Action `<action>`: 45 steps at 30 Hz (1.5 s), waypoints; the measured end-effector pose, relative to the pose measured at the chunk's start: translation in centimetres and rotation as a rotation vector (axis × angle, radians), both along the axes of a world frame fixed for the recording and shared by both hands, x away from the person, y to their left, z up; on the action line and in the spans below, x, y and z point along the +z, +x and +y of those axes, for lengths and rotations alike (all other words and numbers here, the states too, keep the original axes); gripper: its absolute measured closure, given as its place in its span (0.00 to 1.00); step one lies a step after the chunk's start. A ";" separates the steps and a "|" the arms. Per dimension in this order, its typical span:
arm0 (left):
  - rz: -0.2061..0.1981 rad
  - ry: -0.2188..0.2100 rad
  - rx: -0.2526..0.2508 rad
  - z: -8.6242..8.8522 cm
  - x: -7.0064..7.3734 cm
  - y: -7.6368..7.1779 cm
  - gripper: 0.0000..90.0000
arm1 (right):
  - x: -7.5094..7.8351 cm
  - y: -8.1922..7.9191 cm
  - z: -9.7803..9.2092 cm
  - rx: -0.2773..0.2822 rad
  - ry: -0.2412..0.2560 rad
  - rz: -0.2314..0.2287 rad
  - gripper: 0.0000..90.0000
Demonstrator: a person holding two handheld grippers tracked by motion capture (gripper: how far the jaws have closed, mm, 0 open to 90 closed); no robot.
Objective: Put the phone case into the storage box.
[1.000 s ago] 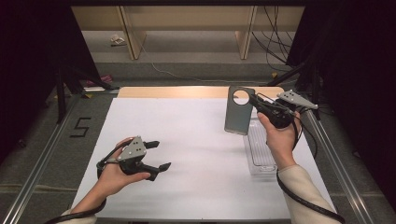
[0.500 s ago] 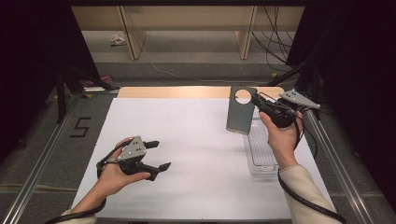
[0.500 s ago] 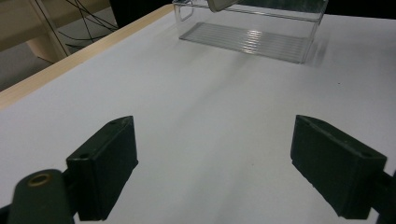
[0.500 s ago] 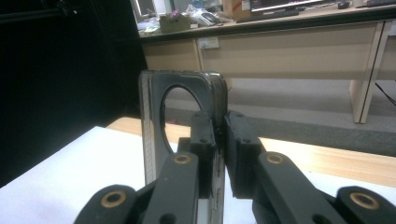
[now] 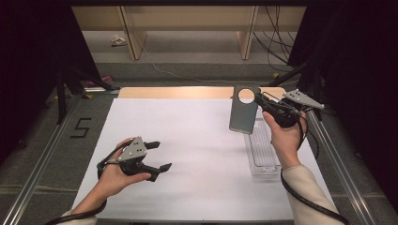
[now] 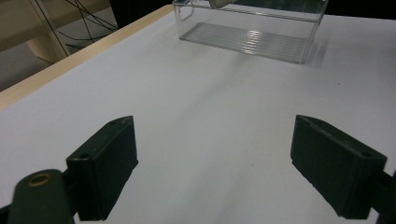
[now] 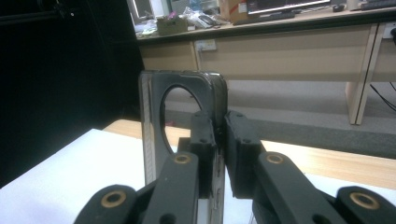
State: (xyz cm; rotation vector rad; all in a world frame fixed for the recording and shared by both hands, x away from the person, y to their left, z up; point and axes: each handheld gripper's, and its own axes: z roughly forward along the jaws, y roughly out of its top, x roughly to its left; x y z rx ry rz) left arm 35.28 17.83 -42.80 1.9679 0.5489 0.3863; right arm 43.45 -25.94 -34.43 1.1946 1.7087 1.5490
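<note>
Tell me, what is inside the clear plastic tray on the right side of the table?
The clear tray looks empty: its ribbed floor shows bare. Its far end is hidden behind the grey phone case, held upright there by the right tongs.

Both grippers are black, each topped with a grey three-cornered plate dotted with small screws. The left gripper (image 5: 157, 155) has blocky, matte jaws with small holes in their faces and a brass-ringed pivot (more such rings line the linkage arms of the right gripper (image 7: 219, 135)). A black cable trails from each. Both sleeves are cream-coloured.
</note>
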 end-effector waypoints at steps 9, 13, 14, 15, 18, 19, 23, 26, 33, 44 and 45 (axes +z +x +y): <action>0.001 0.001 0.000 0.0 0.0 0.0 0.16 | 0.0 0.0 -0.1 -0.004 -0.002 -0.002 0.92; 0.000 0.001 0.000 0.0 0.0 0.0 0.16 | 0.0 0.0 -0.2 -0.005 -0.003 -0.003 0.92; 0.000 0.001 0.000 0.0 0.0 0.0 0.16 | 0.0 0.0 -0.2 -0.004 -0.003 -0.003 0.92; 0.000 0.001 0.000 0.0 0.0 0.0 0.16 | 0.0 0.0 -0.2 -0.006 -0.001 -0.002 0.92; -0.001 0.002 0.000 0.0 0.0 0.0 0.16 | 0.1 0.0 -0.3 -0.008 0.000 -0.004 0.92; -0.001 0.002 0.000 0.0 0.0 0.0 0.16 | 0.1 0.0 -0.4 -0.009 0.001 -0.004 0.92; 0.000 0.002 0.000 0.0 0.0 0.0 0.16 | 0.2 0.0 -0.5 -0.013 0.002 -0.006 0.92; 0.000 0.001 0.000 0.0 0.0 0.0 0.16 | 0.2 0.0 -0.6 -0.016 0.002 -0.007 0.92; 0.001 0.000 0.000 0.0 0.0 0.0 0.16 | 0.3 0.0 -0.7 -0.018 0.005 -0.007 0.92; 0.000 0.001 0.000 0.0 0.0 0.0 0.16 | 0.5 0.0 -1.2 -0.031 0.013 -0.013 0.92; 0.001 0.001 0.000 0.0 0.0 0.0 0.16 | 0.5 0.0 -1.3 -0.031 0.012 -0.013 0.92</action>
